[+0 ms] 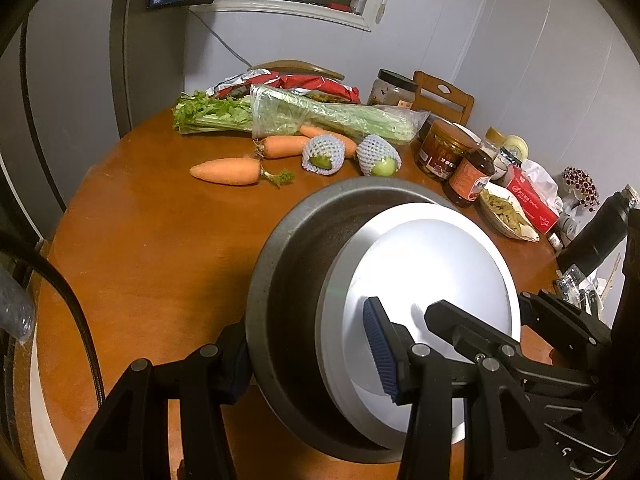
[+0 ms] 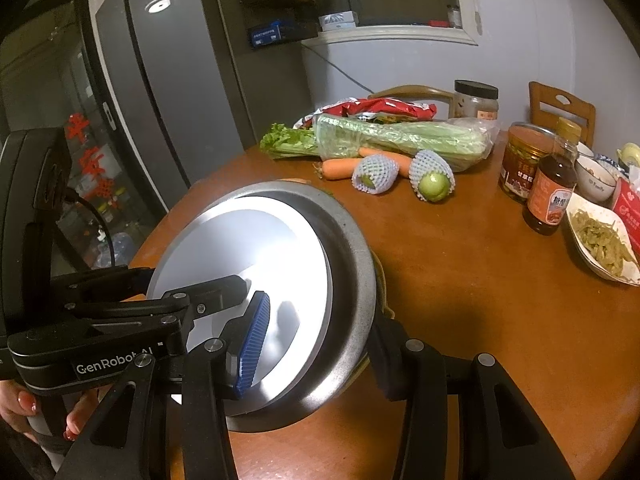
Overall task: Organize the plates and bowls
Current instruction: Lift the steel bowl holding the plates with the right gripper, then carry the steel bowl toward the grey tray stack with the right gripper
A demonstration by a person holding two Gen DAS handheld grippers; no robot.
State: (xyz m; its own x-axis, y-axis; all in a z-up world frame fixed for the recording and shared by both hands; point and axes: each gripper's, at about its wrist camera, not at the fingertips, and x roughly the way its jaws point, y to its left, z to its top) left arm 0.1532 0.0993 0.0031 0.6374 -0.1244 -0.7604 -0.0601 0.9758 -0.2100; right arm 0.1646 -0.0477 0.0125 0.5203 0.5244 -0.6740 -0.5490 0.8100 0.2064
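A dark grey bowl (image 1: 272,248) (image 2: 356,248) carries a white plate (image 1: 432,264) (image 2: 248,240) inside it, and the stack is tilted over the near part of the round wooden table (image 1: 160,240). My left gripper (image 1: 308,344) is shut on the bowl's left rim, with its blue pad inside and the other finger outside. My right gripper (image 2: 320,332) is shut on the opposite rim in the same way. Each view also shows the other gripper: the right gripper (image 1: 480,332) and the left gripper (image 2: 200,296). Whether the bowl touches the table is hidden.
Carrots (image 1: 226,171), bagged celery (image 1: 320,118) and two net-wrapped green fruits (image 2: 432,176) lie at the back. Jars (image 2: 520,160), a sauce bottle (image 2: 550,196), a dish of greens (image 2: 604,244) and a black flask (image 1: 596,236) crowd the right side. A hand (image 2: 24,404) holds the left gripper.
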